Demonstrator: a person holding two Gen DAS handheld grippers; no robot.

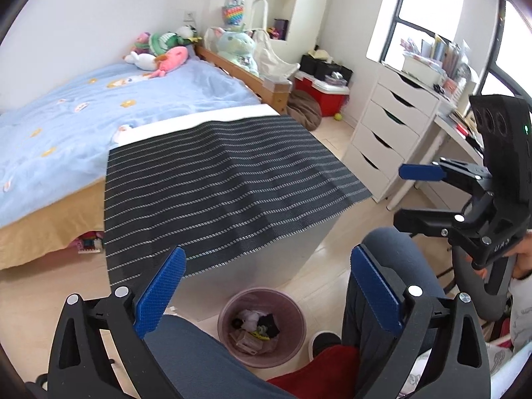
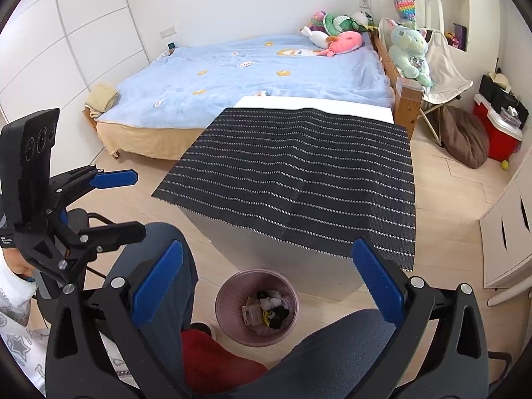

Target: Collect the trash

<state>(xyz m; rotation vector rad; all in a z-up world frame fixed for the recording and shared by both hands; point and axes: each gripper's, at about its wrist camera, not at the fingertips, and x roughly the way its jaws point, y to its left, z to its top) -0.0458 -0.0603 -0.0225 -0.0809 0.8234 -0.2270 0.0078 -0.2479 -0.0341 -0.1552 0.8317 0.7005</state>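
A pink waste bin stands on the wooden floor, between a seated person's knees. Inside it lie crumpled paper, cardboard scraps and dark bits of trash. My left gripper hangs open above the bin with nothing between its blue pads. In the right wrist view it shows at the left, also open. My right gripper is open over the bin and holds nothing. The left wrist view has it at the right edge.
A low table under a black striped mat stands just behind the bin. Behind that is a bed with a blue cover and plush toys. White drawers and a desk stand to the right. The person's legs flank the bin.
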